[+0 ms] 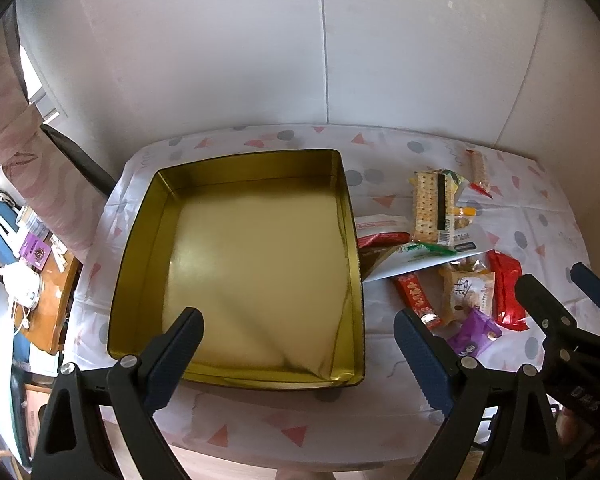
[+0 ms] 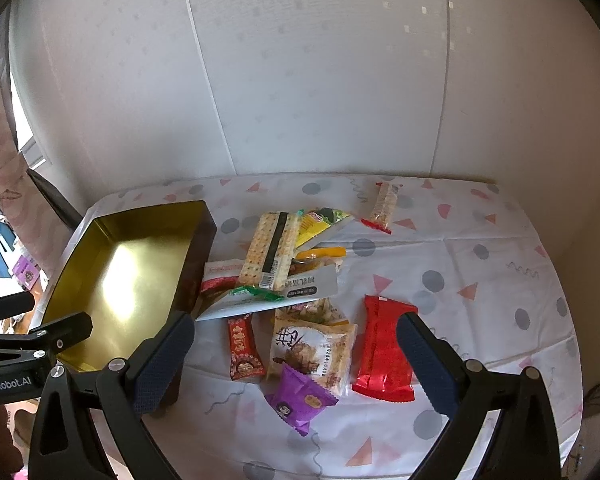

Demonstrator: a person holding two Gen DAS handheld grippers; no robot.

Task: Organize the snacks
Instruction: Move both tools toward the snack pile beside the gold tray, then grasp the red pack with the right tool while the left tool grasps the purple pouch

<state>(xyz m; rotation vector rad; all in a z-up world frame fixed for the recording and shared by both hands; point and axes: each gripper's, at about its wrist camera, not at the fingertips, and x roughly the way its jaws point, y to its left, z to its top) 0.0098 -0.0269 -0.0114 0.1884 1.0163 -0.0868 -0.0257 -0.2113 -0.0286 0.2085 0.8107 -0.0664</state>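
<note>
Your left claw (image 1: 298,334) hangs with its jaws apart over the near edge of the gold tin (image 1: 148,240), holding nothing. The tin sits empty on the desk (image 1: 260,424). Just right of the tin lies the snack pile: a cracker pack (image 1: 432,208) on top, a red packet (image 1: 506,288) and a purple packet (image 1: 474,332) nearer you. Your right claw (image 2: 296,358) (jaws likewise apart, empty) hovers above the purple packet (image 2: 300,398). Only the right view shows the tin's dark outer wall (image 2: 198,264); only the left view shows the whole tin floor.
</note>
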